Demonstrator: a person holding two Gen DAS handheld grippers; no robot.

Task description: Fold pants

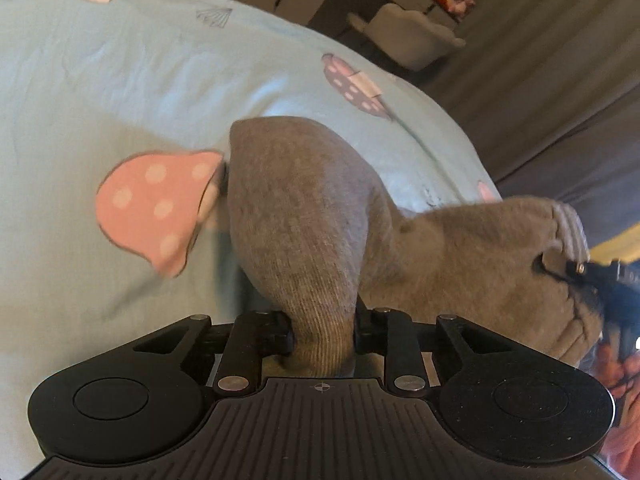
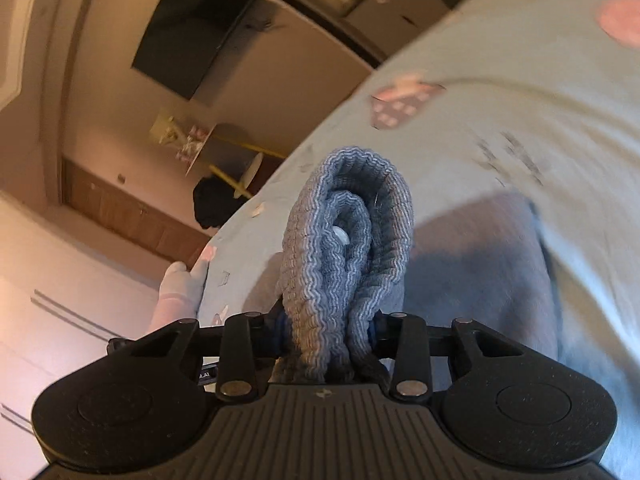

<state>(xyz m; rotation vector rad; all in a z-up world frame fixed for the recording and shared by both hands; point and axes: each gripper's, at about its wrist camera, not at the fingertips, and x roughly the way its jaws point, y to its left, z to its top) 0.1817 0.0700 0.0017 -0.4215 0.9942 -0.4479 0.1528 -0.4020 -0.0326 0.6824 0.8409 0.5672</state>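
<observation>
Pale blue bed sheet (image 1: 120, 80): cotton printed with pink spotted mushrooms and thin pencil-like drawings; it fills most of both views and carries the pants.
Pants (image 1: 304, 216): grey knit, lifted off the sheet in a hump near its right edge in the left wrist view; one part rises from the left gripper, another runs right toward the right gripper. In the right wrist view more of the grey cloth lies flat on the sheet to the right of the gripper.
Waistband (image 2: 352, 240): ribbed grey-blue elastic, bunched in several folded layers, standing up out of the right gripper.
Left gripper (image 1: 323, 338): clenched on a narrow ribbed end of the pants, cloth pinched between the two black fingers.
Right gripper (image 2: 332, 336): clamped on the bunched waistband; in the left wrist view it shows at the right edge, gripping the far end of the pants.
Mushroom print (image 1: 154, 208): pink with pale dots, on the sheet just left of the raised pants.
Room beyond the bed: dark screen on a wall, cupboards, a grey chair, all blurred.
</observation>
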